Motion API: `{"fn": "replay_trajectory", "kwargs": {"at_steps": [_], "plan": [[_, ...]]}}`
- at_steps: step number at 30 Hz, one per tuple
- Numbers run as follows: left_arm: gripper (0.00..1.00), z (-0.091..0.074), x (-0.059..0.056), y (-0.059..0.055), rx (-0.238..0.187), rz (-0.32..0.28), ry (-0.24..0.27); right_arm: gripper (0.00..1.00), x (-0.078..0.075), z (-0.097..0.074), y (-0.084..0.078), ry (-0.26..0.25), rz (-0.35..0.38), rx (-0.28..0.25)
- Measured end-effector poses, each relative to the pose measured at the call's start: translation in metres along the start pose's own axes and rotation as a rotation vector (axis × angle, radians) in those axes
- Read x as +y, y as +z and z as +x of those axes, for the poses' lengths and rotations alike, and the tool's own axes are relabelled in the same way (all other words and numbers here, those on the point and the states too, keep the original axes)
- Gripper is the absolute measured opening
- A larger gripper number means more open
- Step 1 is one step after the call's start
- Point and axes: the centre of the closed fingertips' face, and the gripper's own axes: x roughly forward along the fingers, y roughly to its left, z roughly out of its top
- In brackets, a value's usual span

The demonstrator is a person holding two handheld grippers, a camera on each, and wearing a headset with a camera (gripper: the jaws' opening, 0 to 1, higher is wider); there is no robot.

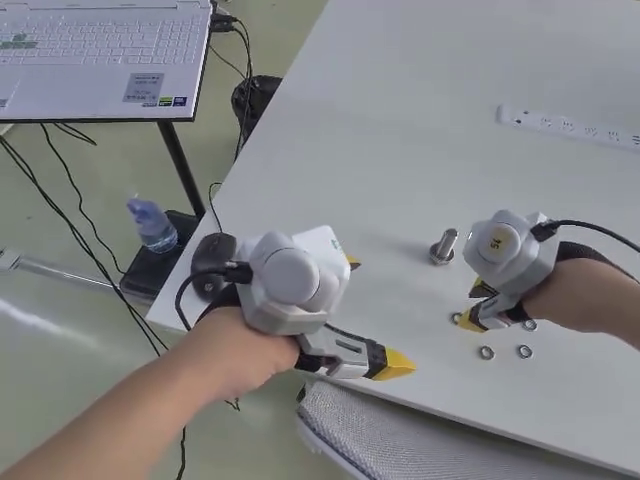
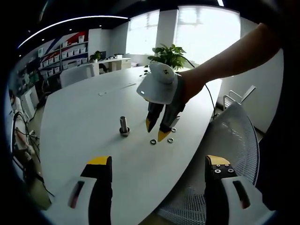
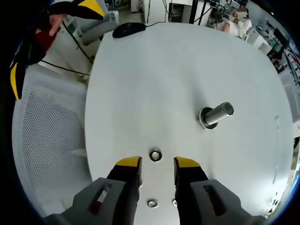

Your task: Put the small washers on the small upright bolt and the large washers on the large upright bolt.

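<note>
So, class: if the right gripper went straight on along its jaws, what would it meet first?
Most likely the washer lying on the table, just ahead of the tips of the right gripper, though depth is unclear. The upright bolt stands off to the side.

A round yellow sticker (image 1: 497,240) on the housing of the right claw (image 1: 474,306) carries two dark characters, too small to read with certainty. Far left, the stickers (image 1: 147,88) on the laptop (image 1: 100,50) palm rest carry print too small to read.
</note>
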Motion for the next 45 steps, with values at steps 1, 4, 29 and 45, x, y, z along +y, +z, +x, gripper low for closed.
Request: {"fn": "replay_trajectory", "kwargs": {"at_steps": [1, 4, 29, 45], "plan": [[0.81, 0.000, 0.000, 0.000, 0.001, -0.001, -0.001, 0.29, 0.000, 0.001, -0.002, 0.002, 0.003, 0.007], [0.81, 0.000, -0.001, -0.002, 0.009, 0.003, -0.003, 0.28, -0.001, 0.002, 0.000, -0.011, -0.002, -0.007], [0.79, 0.004, 0.004, -0.004, 0.008, 0.000, -0.023, 0.20, 0.002, 0.016, -0.002, -0.022, 0.007, -0.036], [0.77, 0.003, 0.006, -0.006, 0.008, -0.005, -0.027, 0.15, -0.001, 0.017, -0.005, -0.016, -0.003, 0.005]]}}
